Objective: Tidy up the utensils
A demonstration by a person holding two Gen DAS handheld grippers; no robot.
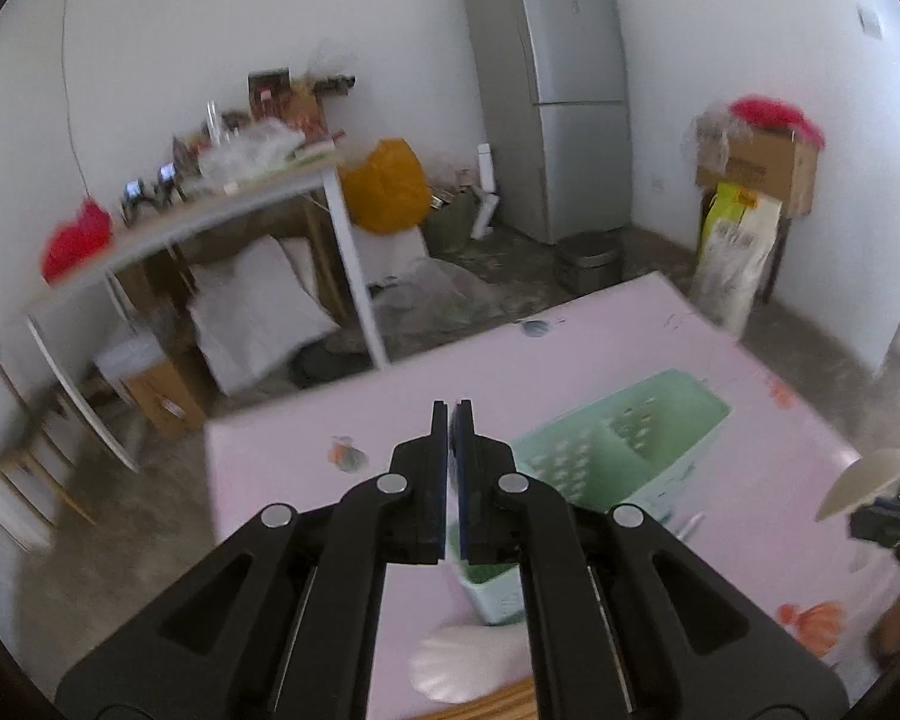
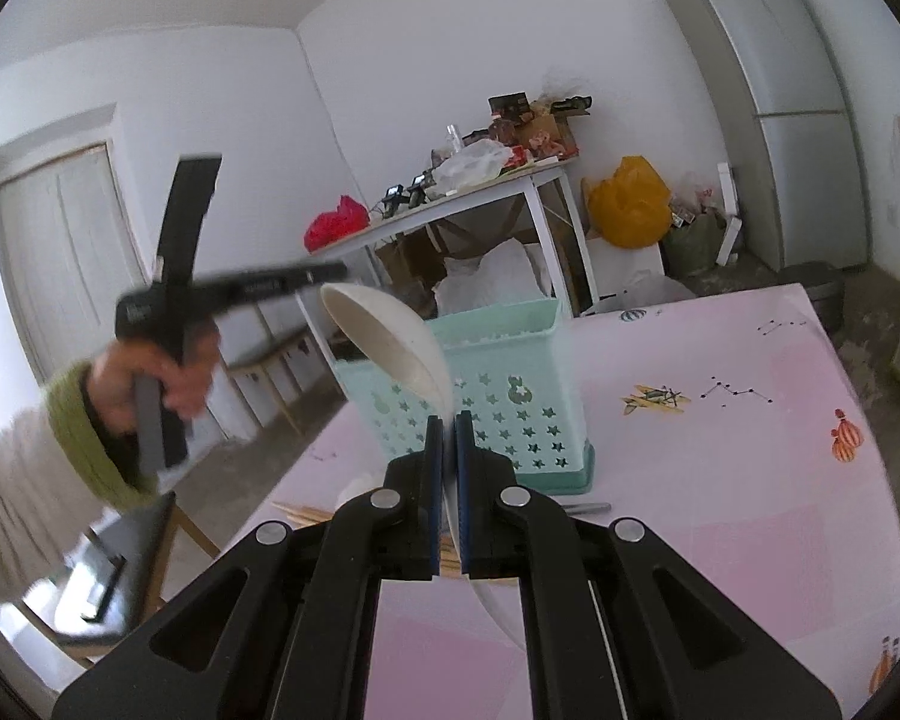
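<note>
Ladle (image 2: 390, 348) above caddy (image 2: 510, 324) rim; table (image 2: 720, 480) beyond.

Utensil caddy (image 2: 510, 384): mint green plastic, walls pierced with star-shaped cut-outs.
Ladle (image 2: 390, 348): off-white bowl, plain, no pattern.
Second white spoon (image 1: 462, 660): white, ribbed like a shell.
Chopsticks (image 2: 306, 513): pale wood colour.
Table cover (image 2: 720, 480): pale pink with darker pink squares, printed with orange balloons, a small aircraft motif and black dotted constellation lines.
Right gripper (image 2: 449, 420): black body, blue finger pads, silver pivot pins.
Left gripper (image 1: 452, 408): black body, blue pads, silver pins.
Sleeve (image 2: 84, 438): olive green knit.
Refrigerator (image 1: 558, 90): silver grey.
Bag on floor (image 1: 384, 186): orange-yellow.
Bag on side table (image 1: 75, 237): red.
</note>
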